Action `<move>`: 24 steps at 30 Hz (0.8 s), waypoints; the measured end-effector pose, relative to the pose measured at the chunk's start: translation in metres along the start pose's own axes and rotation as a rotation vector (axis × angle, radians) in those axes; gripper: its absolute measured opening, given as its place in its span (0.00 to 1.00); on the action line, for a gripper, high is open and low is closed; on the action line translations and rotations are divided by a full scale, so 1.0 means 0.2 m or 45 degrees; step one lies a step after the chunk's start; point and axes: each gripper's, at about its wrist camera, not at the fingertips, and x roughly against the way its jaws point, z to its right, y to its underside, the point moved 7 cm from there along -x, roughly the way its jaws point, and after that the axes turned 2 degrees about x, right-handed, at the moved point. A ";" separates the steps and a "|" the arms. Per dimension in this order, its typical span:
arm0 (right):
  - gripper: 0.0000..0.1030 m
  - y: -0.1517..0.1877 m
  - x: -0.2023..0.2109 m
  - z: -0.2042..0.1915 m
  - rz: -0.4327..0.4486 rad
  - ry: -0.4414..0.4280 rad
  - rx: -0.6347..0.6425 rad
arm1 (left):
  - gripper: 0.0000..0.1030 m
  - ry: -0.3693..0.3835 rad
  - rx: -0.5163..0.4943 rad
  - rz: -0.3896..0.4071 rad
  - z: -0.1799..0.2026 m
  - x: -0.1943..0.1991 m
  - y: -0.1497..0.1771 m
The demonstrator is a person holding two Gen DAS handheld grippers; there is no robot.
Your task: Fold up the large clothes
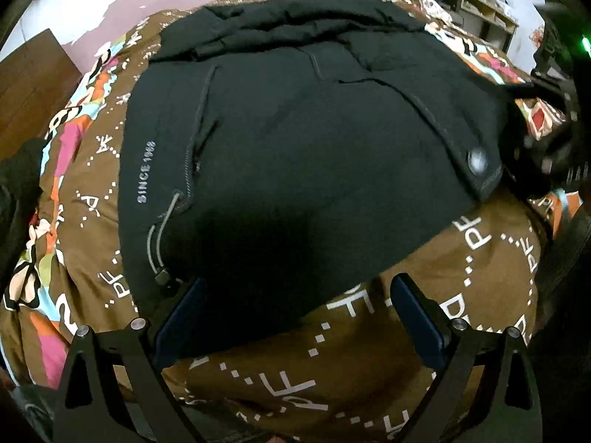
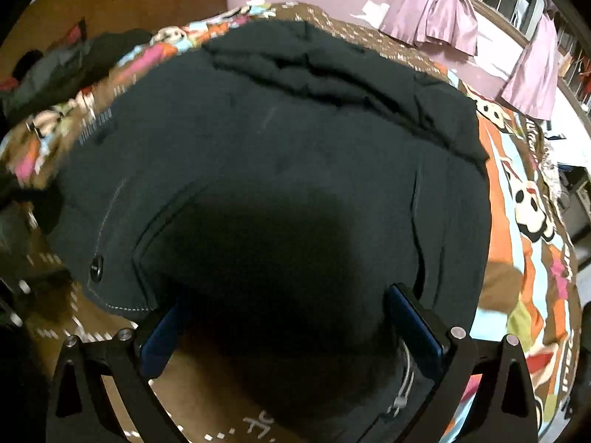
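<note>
A large black jacket [image 1: 295, 129] lies spread on a bed, with "SINCE 1988" lettering, a drawcord and a snap button [image 1: 478, 160] on a flap. My left gripper [image 1: 299, 291] hovers open over the jacket's near hem, its blue-padded fingers [image 1: 177, 321] wide apart with nothing between them. In the right wrist view the same jacket [image 2: 295, 140] fills the frame. My right gripper [image 2: 288, 310] is open just above the near hem, and dark cloth lies between the fingers without being pinched. The other gripper [image 1: 554, 140] shows as a blurred dark shape at the jacket's right edge.
The bed carries a brown bedspread [image 1: 369, 369] with white lettering and colourful cartoon patches. Another dark garment [image 2: 74, 62] lies at the bed's far left. Purple curtains [image 2: 443, 14] hang behind, a wooden panel [image 1: 33, 85] stands left, and shelves [image 1: 484, 11] sit at the back right.
</note>
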 end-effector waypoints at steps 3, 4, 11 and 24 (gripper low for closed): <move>1.00 -0.10 0.05 0.05 0.024 -0.102 -0.075 | 0.94 -0.018 -0.004 0.025 0.00 0.02 -0.02; 1.00 -0.13 0.05 0.06 0.025 -0.123 -0.098 | 0.94 -0.028 -0.010 0.027 0.00 0.02 -0.02; 1.00 -0.19 0.04 0.07 0.026 -0.186 -0.180 | 0.94 -0.137 -0.078 -0.013 0.00 -0.05 -0.01; 1.00 0.14 -0.01 0.02 -0.048 -0.231 -0.157 | 0.94 -0.355 -0.198 -0.031 -0.06 -0.19 0.01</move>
